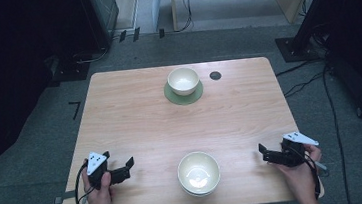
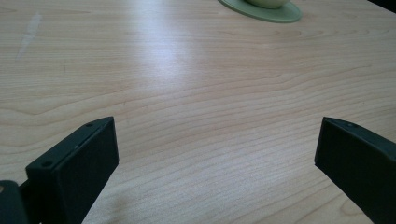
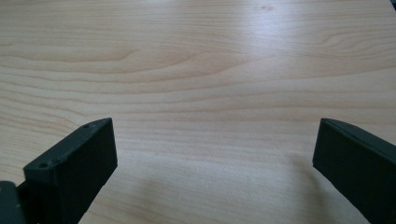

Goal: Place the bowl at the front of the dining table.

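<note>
A cream bowl (image 1: 183, 80) stands on a green saucer (image 1: 172, 97) at the far middle of the wooden table (image 1: 135, 121). Nearer the front edge sits a white bowl (image 1: 199, 173), which looks stacked on another. My left gripper (image 1: 125, 166) rests low at the front left, jaws wide open over bare wood. At the front right my right gripper (image 1: 263, 153) is open too, nothing between its jaws. The left gripper view shows its open jaws (image 2: 217, 140) with the green saucer (image 2: 266, 11) far ahead. The right gripper view shows its open jaws (image 3: 215, 140) over wood grain.
A small dark round cap (image 1: 215, 75) lies right of the far bowl. Cables (image 1: 312, 77) run across the grey floor to the right of the table. Dark stands and equipment flank both sides.
</note>
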### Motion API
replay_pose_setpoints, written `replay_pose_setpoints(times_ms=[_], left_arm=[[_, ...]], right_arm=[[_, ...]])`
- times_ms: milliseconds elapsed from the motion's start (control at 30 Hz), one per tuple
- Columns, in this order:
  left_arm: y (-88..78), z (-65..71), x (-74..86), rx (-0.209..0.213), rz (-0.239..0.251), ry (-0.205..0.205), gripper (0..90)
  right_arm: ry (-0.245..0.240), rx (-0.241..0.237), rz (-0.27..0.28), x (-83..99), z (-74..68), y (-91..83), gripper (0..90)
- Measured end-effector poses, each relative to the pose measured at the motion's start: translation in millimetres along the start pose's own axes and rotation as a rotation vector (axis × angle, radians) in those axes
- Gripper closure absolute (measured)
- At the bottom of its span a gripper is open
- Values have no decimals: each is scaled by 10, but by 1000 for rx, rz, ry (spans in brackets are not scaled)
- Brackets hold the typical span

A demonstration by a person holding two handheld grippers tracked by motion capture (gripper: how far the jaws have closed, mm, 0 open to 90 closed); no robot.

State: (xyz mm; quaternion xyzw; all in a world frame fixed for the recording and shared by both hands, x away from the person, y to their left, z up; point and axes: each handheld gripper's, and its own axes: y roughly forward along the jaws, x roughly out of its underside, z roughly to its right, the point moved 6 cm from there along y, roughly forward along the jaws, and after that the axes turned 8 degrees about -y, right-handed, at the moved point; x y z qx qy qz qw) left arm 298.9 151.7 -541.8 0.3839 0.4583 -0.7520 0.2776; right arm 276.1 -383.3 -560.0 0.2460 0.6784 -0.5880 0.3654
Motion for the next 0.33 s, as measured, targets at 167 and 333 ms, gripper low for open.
replay_pose_setpoints(times_ms=[167, 333], left_arm=[[-1, 2, 2, -1, 0, 0, 0], [3, 4, 3, -4, -3, 6, 0]], right_arm=[[9, 13, -6, 63, 72, -76, 2], [44, -3, -14, 102, 131, -157, 3]])
